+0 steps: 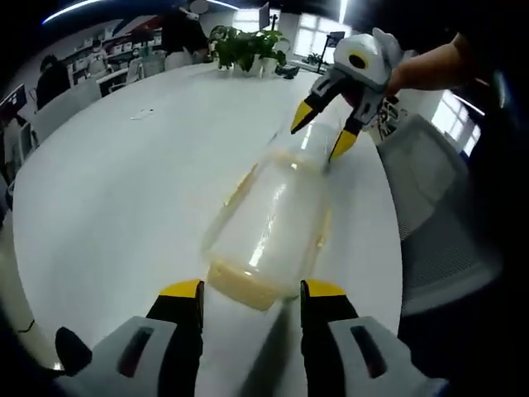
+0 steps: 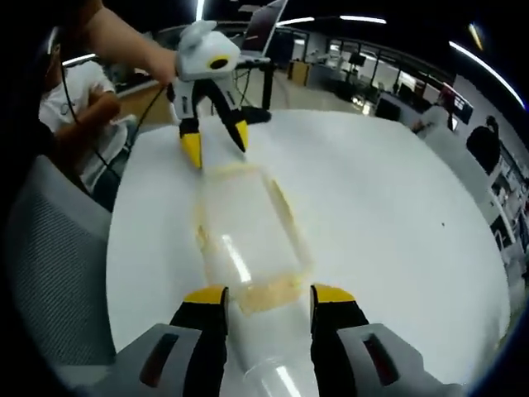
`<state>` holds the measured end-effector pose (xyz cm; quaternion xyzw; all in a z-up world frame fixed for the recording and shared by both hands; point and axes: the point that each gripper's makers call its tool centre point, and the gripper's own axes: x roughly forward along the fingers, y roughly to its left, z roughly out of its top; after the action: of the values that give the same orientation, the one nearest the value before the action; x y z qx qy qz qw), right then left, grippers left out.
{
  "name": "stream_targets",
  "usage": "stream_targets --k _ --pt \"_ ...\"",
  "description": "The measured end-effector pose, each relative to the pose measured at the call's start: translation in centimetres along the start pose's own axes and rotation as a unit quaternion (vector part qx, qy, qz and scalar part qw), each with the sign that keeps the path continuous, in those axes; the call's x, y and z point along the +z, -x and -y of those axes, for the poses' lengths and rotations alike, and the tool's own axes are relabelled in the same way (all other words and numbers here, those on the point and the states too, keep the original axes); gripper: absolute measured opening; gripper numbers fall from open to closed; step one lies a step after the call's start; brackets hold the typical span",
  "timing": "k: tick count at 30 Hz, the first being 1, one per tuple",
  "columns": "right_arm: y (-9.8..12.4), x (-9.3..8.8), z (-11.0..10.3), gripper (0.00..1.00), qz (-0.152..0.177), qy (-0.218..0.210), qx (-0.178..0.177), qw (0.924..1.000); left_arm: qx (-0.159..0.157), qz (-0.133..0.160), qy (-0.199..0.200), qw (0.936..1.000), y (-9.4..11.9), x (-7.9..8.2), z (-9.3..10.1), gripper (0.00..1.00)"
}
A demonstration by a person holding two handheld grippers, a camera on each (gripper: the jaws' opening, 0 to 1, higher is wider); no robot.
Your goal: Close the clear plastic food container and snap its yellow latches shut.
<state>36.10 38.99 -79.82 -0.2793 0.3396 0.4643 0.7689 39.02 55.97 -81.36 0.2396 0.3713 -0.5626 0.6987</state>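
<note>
The container (image 1: 273, 223) looks like clear glossy plastic, the table (image 1: 124, 190) smooth white, perhaps matt laminate.

surface: white round table (image 1: 124, 190) | on it: clear container (image 1: 273, 227), potted plant (image 1: 244, 45)

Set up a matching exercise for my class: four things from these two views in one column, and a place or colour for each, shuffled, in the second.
Things
1. clear plastic food container
2. leafy green potted plant
3. grey mesh office chair
4. open laptop

Descriptions
A. beside the round white table's edge
B. lying between the two tools
C. at the table's far side, left gripper view
D. beyond the table, right gripper view

Pairs: 1-B, 2-C, 3-A, 4-D
</note>
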Motion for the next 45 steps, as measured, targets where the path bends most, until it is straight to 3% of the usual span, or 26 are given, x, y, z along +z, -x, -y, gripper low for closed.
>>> stream_targets --k 13,25,42,45 --pt "-1.0 -0.8 -0.2 0.45 -0.041 0.042 0.033 0.9977 -0.021 -0.033 -0.076 0.9964 -1.2 -0.1 0.2 0.46" --pt "-1.8 -1.5 0.1 0.47 -0.078 0.066 0.054 0.9933 -0.038 -0.057 -0.157 0.9852 -1.6 -0.4 0.0 0.50" --pt "-3.4 -2.0 -0.3 0.40 -0.119 0.110 0.078 0.9837 -0.050 -0.081 -0.195 0.9763 -2.2 -1.2 0.2 0.46" --pt "-3.5 -2.1 -0.3 0.40 -0.125 0.100 0.083 0.9837 -0.049 -0.080 -0.192 0.9768 -2.2 -1.0 0.2 0.45"
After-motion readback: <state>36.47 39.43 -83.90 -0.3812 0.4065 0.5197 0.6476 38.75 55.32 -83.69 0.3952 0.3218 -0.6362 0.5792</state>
